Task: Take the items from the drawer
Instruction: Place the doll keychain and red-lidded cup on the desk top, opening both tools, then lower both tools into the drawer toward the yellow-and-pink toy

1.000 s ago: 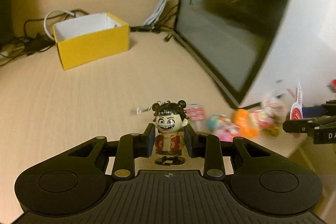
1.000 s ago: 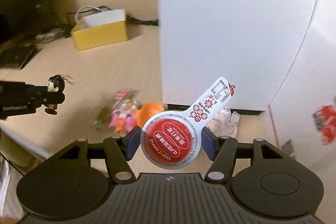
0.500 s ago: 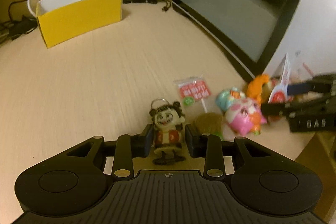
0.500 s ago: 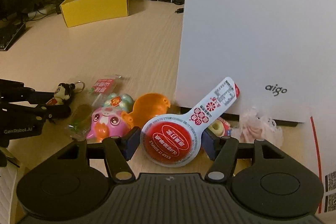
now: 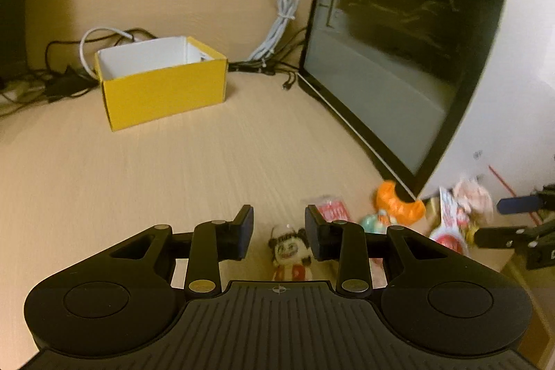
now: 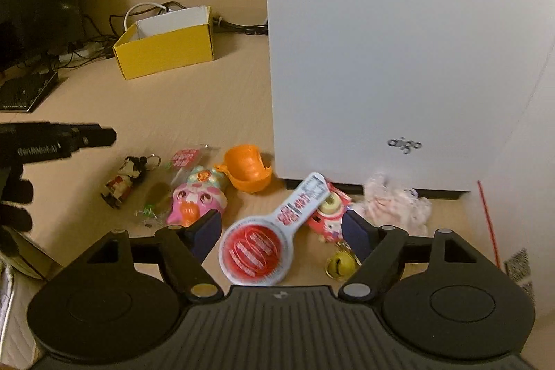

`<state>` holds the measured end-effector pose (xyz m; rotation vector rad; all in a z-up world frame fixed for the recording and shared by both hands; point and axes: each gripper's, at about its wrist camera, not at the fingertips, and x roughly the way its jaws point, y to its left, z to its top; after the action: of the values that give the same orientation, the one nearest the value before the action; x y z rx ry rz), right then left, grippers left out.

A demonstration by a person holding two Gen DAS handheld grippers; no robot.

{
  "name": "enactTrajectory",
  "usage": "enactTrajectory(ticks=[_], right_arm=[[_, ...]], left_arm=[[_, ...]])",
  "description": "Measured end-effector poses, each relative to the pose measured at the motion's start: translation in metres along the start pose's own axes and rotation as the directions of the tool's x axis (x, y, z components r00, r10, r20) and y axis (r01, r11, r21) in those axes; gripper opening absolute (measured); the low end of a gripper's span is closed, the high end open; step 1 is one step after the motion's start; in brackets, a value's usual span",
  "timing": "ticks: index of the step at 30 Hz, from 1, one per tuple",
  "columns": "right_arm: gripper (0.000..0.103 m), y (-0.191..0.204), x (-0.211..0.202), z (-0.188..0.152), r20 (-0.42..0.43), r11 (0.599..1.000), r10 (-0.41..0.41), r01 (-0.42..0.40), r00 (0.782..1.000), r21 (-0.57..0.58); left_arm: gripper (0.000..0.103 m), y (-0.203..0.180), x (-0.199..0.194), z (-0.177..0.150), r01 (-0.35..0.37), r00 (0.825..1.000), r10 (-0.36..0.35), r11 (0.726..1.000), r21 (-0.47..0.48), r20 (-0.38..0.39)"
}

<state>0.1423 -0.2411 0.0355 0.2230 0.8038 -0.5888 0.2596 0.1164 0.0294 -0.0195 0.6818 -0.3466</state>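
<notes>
A small figurine keychain [image 5: 289,254] with black hair and a red jacket lies on the wooden desk. My left gripper [image 5: 279,224] stands open just above it, and the fingers do not touch it. In the right wrist view the figurine [image 6: 125,177] lies on its side below the left gripper [image 6: 69,137]. A round red-and-white foil-lidded cup [image 6: 256,252] with a long tab rests on the desk between the spread fingers of my open right gripper [image 6: 281,224]. No drawer is in view.
Toys lie along the desk's front edge: a pink pig-like toy [image 6: 194,200], an orange cup [image 6: 246,169], a red candy packet [image 6: 184,158], a brass bell [image 6: 340,264] and a fluffy white thing [image 6: 395,203]. Behind stand a white computer case [image 6: 381,40] and a yellow box [image 5: 163,92].
Both grippers have opened. The left one let go of the figurine, which now lies on the desk. The right one released the foil-lidded cup onto the desk. Both have pulled back upward.
</notes>
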Motion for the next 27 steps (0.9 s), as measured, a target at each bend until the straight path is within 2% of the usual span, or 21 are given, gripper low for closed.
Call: enactTrajectory(ticks=[6, 8, 9, 11, 13, 14, 16, 17, 18, 19, 21, 24, 27], right_arm=[[0.078, -0.008, -0.012, -0.027, -0.028, 0.999, -0.010, 0.011, 1.000, 0.030], [0.079, -0.013, -0.020, -0.040, -0.037, 0.999, -0.023, 0.025, 0.999, 0.043], [0.082, -0.015, -0.025, -0.046, -0.036, 0.998, -0.027, 0.029, 0.999, 0.051], [0.087, -0.019, -0.034, -0.060, -0.025, 0.997, -0.042, 0.044, 0.999, 0.069], [0.088, -0.025, -0.043, -0.075, -0.046, 0.995, -0.055, 0.058, 0.997, 0.083], [0.088, -0.029, -0.046, -0.082, -0.074, 0.995, -0.046, 0.053, 0.996, 0.089], [0.088, -0.036, -0.053, -0.098, -0.125, 0.992, -0.036, 0.050, 0.991, 0.113], [0.088, -0.039, -0.055, -0.104, -0.144, 0.991, -0.036, 0.055, 0.989, 0.124], [0.088, -0.042, -0.057, -0.110, -0.164, 0.989, -0.034, 0.056, 0.986, 0.135], [0.088, -0.045, -0.059, -0.116, -0.178, 0.987, -0.030, 0.056, 0.984, 0.147], [0.088, -0.050, -0.063, -0.124, -0.193, 0.983, -0.028, 0.062, 0.981, 0.171], [0.088, -0.054, -0.068, -0.132, -0.197, 0.979, -0.032, 0.070, 0.980, 0.192], [0.088, -0.057, -0.069, -0.137, -0.204, 0.976, -0.032, 0.074, 0.979, 0.206]], left_arm=[[0.036, -0.014, -0.018, -0.014, -0.004, 1.000, 0.005, 0.999, 0.043, -0.012], [0.036, -0.025, -0.025, -0.017, 0.044, 0.999, -0.043, 0.998, 0.052, -0.022], [0.036, -0.034, -0.028, -0.019, 0.092, 0.995, -0.089, 0.994, 0.056, -0.041], [0.036, -0.055, -0.030, -0.025, 0.196, 0.977, -0.189, 0.978, 0.067, -0.098], [0.036, -0.083, -0.023, -0.038, 0.303, 0.938, -0.281, 0.950, 0.082, -0.204], [0.036, -0.095, -0.016, -0.045, 0.341, 0.912, -0.307, 0.936, 0.084, -0.272], [0.036, -0.121, 0.002, -0.067, 0.415, 0.837, -0.351, 0.907, 0.068, -0.421], [0.036, -0.132, 0.012, -0.078, 0.444, 0.793, -0.363, 0.894, 0.056, -0.489], [0.036, -0.142, 0.021, -0.089, 0.464, 0.750, -0.365, 0.884, 0.046, -0.551], [0.036, -0.152, 0.028, -0.098, 0.479, 0.716, -0.364, 0.877, 0.040, -0.596], [0.036, -0.166, 0.037, -0.111, 0.490, 0.682, -0.353, 0.871, 0.041, -0.640], [0.036, -0.176, 0.048, -0.117, 0.481, 0.660, -0.337, 0.876, 0.033, -0.671], [0.036, -0.180, 0.063, -0.125, 0.438, 0.630, -0.311, 0.899, -0.005, -0.711]])
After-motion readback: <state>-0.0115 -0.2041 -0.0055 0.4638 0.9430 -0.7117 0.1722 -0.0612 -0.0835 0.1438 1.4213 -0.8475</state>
